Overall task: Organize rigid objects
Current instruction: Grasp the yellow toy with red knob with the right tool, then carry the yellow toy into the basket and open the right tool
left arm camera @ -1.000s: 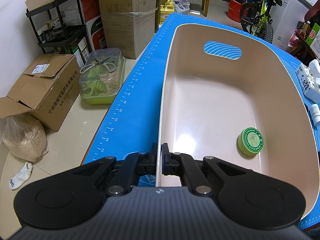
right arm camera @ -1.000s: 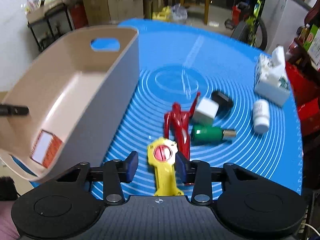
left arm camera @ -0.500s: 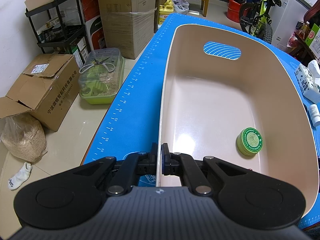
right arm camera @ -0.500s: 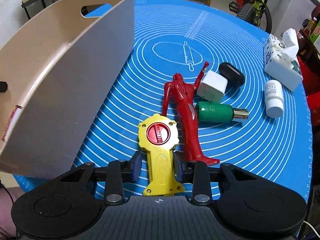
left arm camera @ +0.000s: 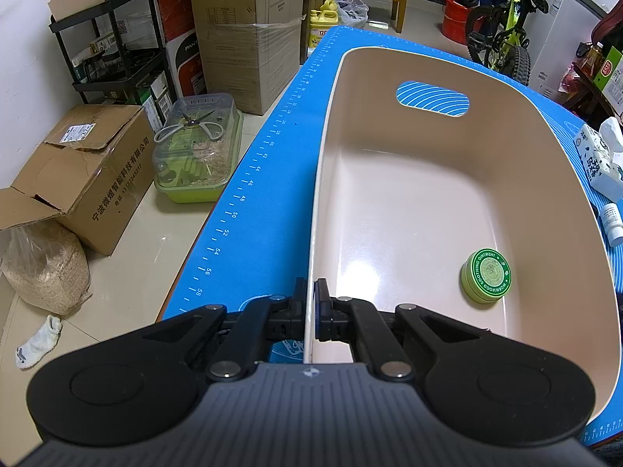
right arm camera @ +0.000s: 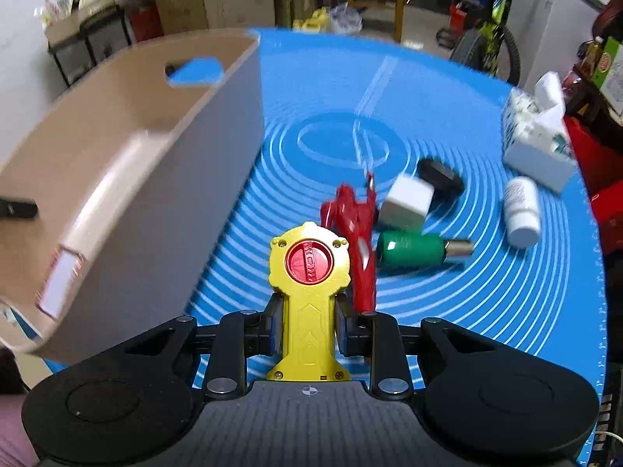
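At lower centre of the right wrist view, the right gripper point(right arm camera: 307, 330) is clamped on the narrow handle of the yellow toy launcher point(right arm camera: 307, 292), one finger pad against each side. The launcher's round head, with its red dial, projects forward of the fingers. The view is motion-blurred, so whether the launcher is clear of the blue mat point(right arm camera: 486, 292) cannot be told.

The step in hand is judged to be carrying the launcher to the beige bin point(right arm camera: 128, 194), at the left of the frame. To do it well, the launcher should clear the bin's rim before crossing, stay level so the heavier head does not pivot in the pads, and be released low over the bin floor.

At lower centre of the left wrist view, the left gripper point(left arm camera: 310, 307) is closed on the bin's point(left arm camera: 553, 179) near rim — one finger outside the wall, one inside — which steadies the bin. A green ointment tin point(left arm camera: 486, 276) lies on the floor at lower right, so the open floor in mid-frame is the better landing spot.

Further out in the right view, mid-right, a red figure point(right arm camera: 356, 225), white cube point(right arm camera: 407, 202), green bottle point(right arm camera: 414, 255), black object point(right arm camera: 440, 173) and white pill bottle point(right arm camera: 521, 210) remain on the mat — the task appears early.
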The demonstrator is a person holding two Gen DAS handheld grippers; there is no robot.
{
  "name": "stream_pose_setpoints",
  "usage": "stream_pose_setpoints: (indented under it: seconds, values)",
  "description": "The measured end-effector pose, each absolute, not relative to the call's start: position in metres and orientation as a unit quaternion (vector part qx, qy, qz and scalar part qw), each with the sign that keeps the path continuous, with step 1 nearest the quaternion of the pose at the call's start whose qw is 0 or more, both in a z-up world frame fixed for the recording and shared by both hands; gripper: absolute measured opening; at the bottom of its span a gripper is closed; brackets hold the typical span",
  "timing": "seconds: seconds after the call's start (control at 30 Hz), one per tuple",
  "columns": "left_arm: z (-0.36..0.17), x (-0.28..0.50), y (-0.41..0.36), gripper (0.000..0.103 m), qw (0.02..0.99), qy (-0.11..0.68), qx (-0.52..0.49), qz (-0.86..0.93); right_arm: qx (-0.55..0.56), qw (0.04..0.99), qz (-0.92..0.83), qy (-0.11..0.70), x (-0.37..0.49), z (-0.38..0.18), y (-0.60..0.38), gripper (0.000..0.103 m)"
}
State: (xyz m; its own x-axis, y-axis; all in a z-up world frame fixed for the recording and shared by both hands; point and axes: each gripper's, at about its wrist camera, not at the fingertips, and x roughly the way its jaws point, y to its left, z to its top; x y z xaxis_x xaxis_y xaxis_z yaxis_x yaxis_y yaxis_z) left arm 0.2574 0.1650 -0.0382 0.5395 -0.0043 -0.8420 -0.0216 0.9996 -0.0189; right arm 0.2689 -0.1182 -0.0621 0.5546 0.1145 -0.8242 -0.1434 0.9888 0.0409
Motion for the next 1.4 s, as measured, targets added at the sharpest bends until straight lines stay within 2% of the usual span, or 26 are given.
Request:
stream_pose_setpoints:
  seconds: [0.43, 0.67, 0.83, 1.4]
  values:
    - [-0.037, 0.258, 0.166, 0.005, 0.877, 0.480, -0.013, 0.005, -0.007, 0.936, 0.073, 0.343, 0.261, 0.024, -0.095, 0.036]
    - [-0.037, 0.258, 0.167, 0.005, 0.877, 0.480, -0.011, 0.006, -0.027, 0.940, 0.127, 0.317, 0.279, 0.045, -0.048, 0.036]
    - [-0.037, 0.258, 0.167, 0.005, 0.877, 0.480, -0.011, 0.006, -0.050, 0.929, 0.159, 0.329, 0.291, 0.040, -0.011, 0.036]
    - [-0.036, 0.258, 0.169, 0.005, 0.877, 0.481, -0.009, 0.006, -0.166, 0.846, 0.204, 0.465, 0.313, -0.044, 0.066, 0.036]
